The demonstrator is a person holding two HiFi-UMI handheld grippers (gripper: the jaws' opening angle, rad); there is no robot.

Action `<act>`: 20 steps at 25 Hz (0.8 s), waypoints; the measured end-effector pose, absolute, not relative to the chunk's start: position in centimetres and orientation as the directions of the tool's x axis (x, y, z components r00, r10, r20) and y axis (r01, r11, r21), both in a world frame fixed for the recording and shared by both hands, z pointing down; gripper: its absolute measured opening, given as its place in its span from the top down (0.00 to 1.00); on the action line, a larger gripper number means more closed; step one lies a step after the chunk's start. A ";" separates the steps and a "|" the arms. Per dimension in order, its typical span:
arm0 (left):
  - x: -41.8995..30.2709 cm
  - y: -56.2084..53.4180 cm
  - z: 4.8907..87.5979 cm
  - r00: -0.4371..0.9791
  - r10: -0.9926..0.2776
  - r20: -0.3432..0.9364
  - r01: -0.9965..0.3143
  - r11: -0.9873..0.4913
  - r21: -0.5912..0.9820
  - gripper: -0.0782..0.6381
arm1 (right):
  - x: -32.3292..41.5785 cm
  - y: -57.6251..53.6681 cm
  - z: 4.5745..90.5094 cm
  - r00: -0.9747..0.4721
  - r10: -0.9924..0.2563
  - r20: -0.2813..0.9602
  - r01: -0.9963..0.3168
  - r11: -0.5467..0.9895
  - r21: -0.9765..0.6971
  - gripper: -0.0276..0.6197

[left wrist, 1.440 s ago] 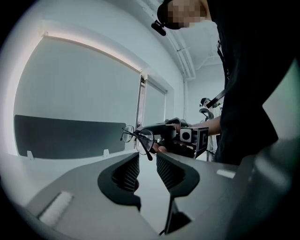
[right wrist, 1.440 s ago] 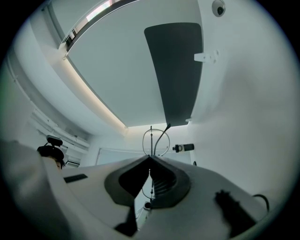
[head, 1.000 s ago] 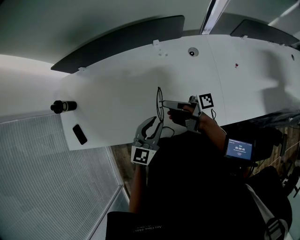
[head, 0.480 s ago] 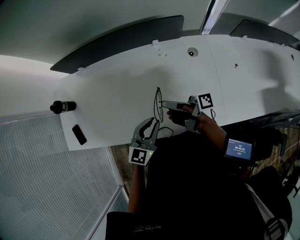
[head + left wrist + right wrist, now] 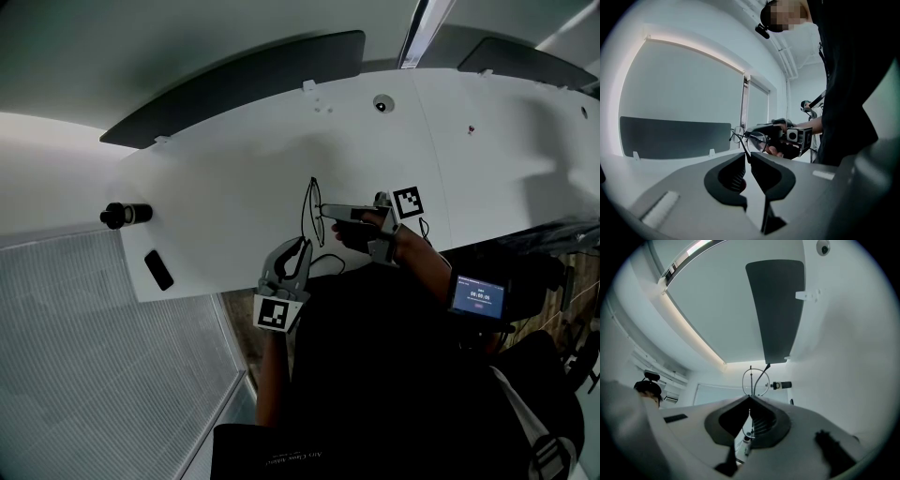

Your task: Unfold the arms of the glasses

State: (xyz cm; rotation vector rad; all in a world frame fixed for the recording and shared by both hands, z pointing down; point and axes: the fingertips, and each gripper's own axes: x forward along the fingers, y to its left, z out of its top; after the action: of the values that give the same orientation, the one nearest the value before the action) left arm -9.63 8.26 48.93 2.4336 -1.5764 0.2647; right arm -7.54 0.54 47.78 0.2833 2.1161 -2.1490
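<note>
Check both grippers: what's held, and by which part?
Right gripper is shut on the glasses, at the frame's edge by a lens. Left gripper jaws are closing with an arm tip between them, not clearly gripping yet.

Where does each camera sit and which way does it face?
Head view: on the head, looking down at the table; left gripper, right gripper, torso show.
Left gripper view: on it, facing the right gripper; own jaws closing round an arm of the glasses.
Right gripper view: on it, facing along the table; own jaws shut on glasses.
Shared: glasses in all three.
</note>
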 end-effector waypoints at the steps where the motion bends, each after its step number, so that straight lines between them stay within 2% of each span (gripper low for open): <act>1: -9.8 8.3 49.0 0.400 -0.874 0.276 -0.916 -0.390 0.093 0.83 | -7.5 0.6 47.9 -0.977 0.051 -0.207 0.206 -0.020 -0.978 0.94; 20: -15.0 8.2 48.1 0.255 -0.939 0.233 -0.964 -0.228 0.134 0.86 | -7.7 1.3 48.1 -0.977 0.086 -0.196 0.195 -0.014 -0.981 0.94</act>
State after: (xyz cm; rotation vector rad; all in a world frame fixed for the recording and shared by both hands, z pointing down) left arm -15.01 8.21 48.11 2.2780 -1.7720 0.1499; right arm -7.75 1.26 48.09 0.3080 2.1497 -2.1617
